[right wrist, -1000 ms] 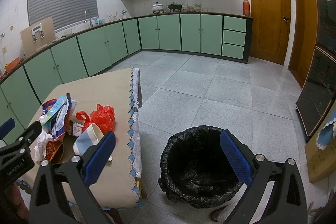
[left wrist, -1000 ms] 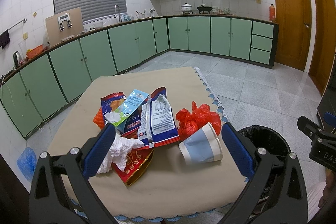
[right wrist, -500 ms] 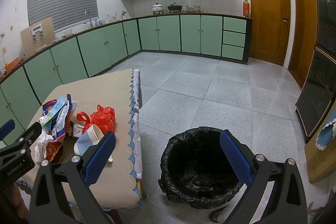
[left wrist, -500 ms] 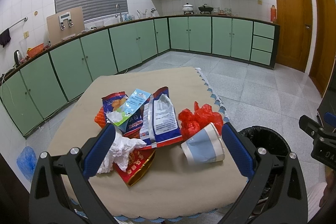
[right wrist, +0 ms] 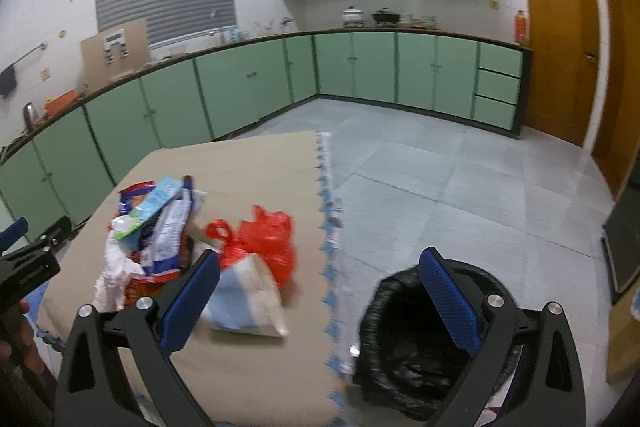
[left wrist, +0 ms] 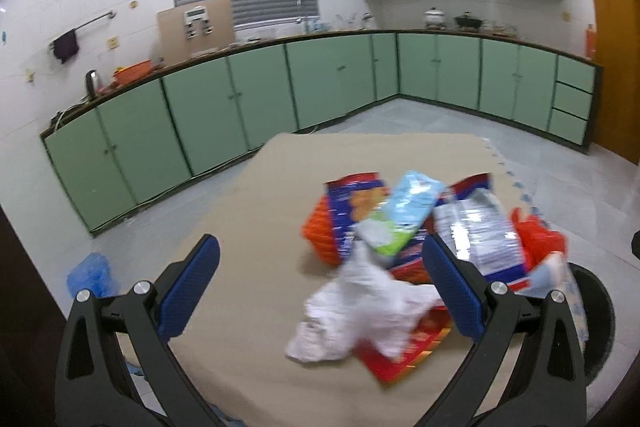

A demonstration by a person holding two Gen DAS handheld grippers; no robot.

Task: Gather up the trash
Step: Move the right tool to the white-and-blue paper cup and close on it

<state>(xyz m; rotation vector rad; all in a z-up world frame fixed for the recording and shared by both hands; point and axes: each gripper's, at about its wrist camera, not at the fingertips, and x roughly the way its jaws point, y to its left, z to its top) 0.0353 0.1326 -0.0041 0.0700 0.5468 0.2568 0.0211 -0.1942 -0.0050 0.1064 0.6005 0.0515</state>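
Both tools are gaping empty: the left tool (left wrist: 320, 279) is hovering over crumpled white paper (left wrist: 360, 315) on the table (left wrist: 248, 355), the right tool (right wrist: 320, 291) near the black-lined bin (right wrist: 404, 359).

Your left gripper (left wrist: 320, 283) hangs over the desk (left wrist: 256, 211) with its blue fingers (left wrist: 188, 287) spread wide and nothing between them. At lower right of the frame, crumpled white paper (left wrist: 360, 311) lies on a red wrapper (left wrist: 404, 355), just beside the right finger. Behind it are blurred snack bags (left wrist: 476, 231) and a light blue packet (left wrist: 408, 211).
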